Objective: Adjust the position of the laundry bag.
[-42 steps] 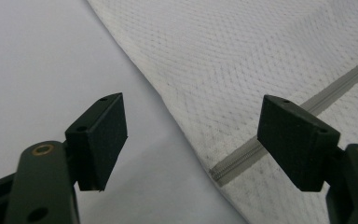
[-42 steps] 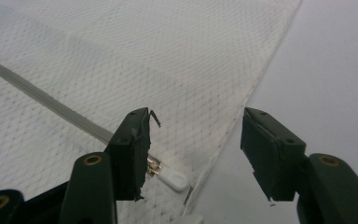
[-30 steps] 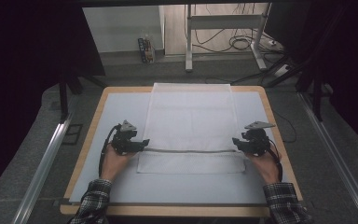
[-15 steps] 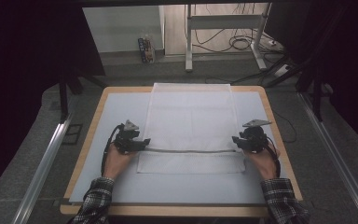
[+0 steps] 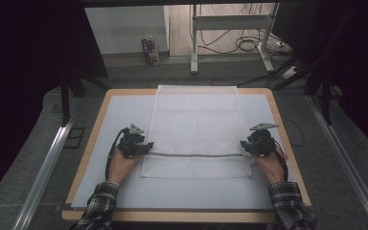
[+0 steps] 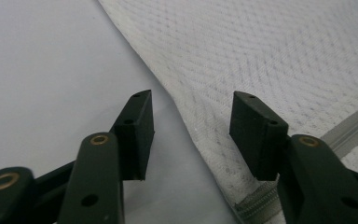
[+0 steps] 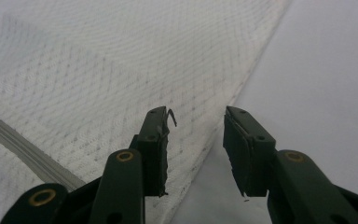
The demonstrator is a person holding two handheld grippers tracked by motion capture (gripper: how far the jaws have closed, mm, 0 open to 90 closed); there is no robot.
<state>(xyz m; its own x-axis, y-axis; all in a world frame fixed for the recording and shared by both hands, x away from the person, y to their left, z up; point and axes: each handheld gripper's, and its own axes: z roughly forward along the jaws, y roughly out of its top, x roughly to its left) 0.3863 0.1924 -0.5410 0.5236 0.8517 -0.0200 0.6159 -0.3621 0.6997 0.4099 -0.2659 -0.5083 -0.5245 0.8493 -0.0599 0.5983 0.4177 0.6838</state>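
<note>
Cloth edges between open jaws

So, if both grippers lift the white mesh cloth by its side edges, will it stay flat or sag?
The cloth will probably sag in the middle: it is thin open mesh and lies limp on the table. It looks light. The grey strip across it may stiffen that line slightly. Pinched only at the edges, it could slip.
</note>
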